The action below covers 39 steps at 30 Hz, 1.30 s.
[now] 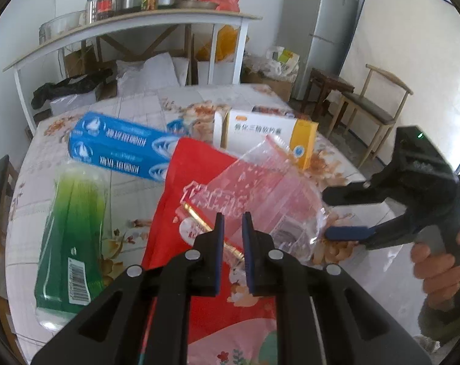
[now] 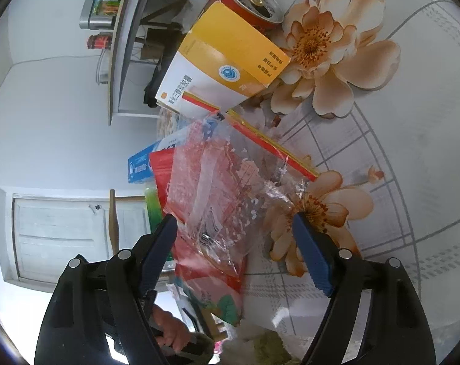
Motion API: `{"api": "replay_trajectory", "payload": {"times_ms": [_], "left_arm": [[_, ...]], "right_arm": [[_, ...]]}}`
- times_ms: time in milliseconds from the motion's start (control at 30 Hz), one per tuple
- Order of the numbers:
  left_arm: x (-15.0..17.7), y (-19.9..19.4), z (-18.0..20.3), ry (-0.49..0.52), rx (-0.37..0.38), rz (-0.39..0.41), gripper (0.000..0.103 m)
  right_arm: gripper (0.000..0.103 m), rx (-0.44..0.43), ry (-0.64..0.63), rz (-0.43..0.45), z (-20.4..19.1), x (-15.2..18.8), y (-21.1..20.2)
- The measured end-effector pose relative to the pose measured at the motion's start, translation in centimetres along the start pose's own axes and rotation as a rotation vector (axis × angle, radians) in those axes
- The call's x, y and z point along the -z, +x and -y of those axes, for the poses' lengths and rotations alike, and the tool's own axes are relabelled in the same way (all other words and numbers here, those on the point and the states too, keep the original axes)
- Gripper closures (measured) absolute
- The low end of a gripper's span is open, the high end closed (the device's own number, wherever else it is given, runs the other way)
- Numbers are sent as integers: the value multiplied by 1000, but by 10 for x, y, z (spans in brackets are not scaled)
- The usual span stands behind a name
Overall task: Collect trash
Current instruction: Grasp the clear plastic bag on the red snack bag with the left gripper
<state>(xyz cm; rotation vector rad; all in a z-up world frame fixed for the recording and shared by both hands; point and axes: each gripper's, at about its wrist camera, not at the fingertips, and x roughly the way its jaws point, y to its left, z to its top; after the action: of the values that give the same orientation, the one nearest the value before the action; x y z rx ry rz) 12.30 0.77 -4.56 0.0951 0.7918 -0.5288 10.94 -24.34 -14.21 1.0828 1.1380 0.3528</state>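
Jaws of the left gripper (image 1: 232,222) are nearly together, pinched on the near edge of the red bag (image 1: 196,188), w/ a thin gold strip showing just past the pads; jaws of the right gripper (image 2: 234,237) stand wide apart w/ the clear zip bag (image 2: 227,182) between them, pads not pressing it. All of it sits on the flower-print bench (image 2: 397,152). Biggest piece is the red bag, flat and floppy, likely light and a bit slick, so an edge pinch suits it. Green packet (image 1: 73,237) lies to its left, the blue box (image 1: 120,149) beyond, the white-and-yellow carton (image 1: 269,140) further back; both boxes look stiff and light, best taken across the narrow side. Clear zip bag lies on the red bag, crinkly, soft, slippery; the crumpled corner looks the safest hold. A red can (image 2: 251,0) stands behind the carton, rigid, probably empty.
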Motion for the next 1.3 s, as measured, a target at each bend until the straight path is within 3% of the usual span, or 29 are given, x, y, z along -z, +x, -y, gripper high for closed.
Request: {"api": "replay_trajectory", "payload": {"times_ms": [100, 300, 567, 700, 833, 933, 1033, 1100, 1300], "left_arm": [[-6, -1, 4, 17, 3, 15, 92], [-1, 37, 4, 0, -25, -123, 92], [2, 43, 8, 1, -17, -159, 92], [4, 47, 8, 1, -22, -177, 92], [6, 53, 8, 3, -31, -195, 92], [9, 57, 7, 3, -37, -207, 92], [11, 62, 8, 5, -47, -217, 92], [12, 63, 8, 5, -53, -213, 92], [13, 64, 9, 10, -64, -201, 92]], "right_arm": [[28, -17, -1, 5, -2, -2, 9], [29, -119, 26, 21, 5, -3, 6], [40, -278, 46, 59, 21, -5, -9], [41, -163, -1, 102, 17, -10, -21], [38, 58, -147, 152, -9, -24, -29], [35, 155, -189, 132, -18, -35, -24], [33, 188, -204, 40, -17, -46, -7], [32, 165, -188, -24, -14, -47, 4], [32, 100, -169, -72, -9, -37, 6]]}}
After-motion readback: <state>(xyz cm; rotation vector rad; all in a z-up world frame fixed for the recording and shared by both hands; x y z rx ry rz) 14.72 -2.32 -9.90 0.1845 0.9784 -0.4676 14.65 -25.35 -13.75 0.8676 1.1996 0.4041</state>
